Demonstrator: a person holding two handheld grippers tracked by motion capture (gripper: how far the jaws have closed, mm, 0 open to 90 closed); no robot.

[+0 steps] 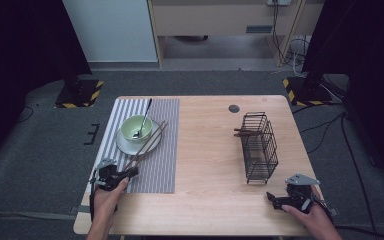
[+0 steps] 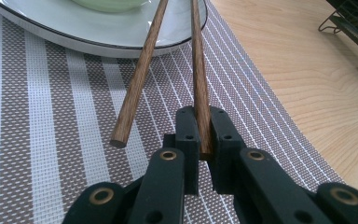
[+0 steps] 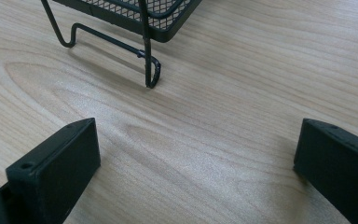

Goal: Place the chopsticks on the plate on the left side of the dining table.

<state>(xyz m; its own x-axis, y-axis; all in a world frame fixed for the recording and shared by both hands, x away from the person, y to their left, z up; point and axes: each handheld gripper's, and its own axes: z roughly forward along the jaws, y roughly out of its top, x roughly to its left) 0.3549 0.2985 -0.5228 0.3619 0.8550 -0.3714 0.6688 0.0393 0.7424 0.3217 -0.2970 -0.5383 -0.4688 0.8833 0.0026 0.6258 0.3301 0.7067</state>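
Two brown wooden chopsticks [image 1: 147, 145] lean with their far ends on a white plate [image 1: 125, 146] that carries a green bowl [image 1: 136, 127] with a spoon [image 1: 142, 120] in it. My left gripper [image 2: 200, 122] is shut on the near end of the right chopstick [image 2: 199, 84]. The other chopstick [image 2: 137, 88] rests with its near end on the striped placemat [image 2: 42, 121], just left of the jaws. In the high view the left gripper [image 1: 131, 172] sits at the mat's front edge. My right gripper [image 3: 196, 158] stands wide open over bare wood, close to the wire basket's foot [image 3: 147, 56].
A black wire basket [image 1: 259, 147] stands upright on the right half of the table, with brown sticks [image 1: 245, 132] poking out of its left side. The right gripper [image 1: 274, 200] lies near the table's front right corner. A dark round cap [image 1: 234, 108] sits near the far edge.
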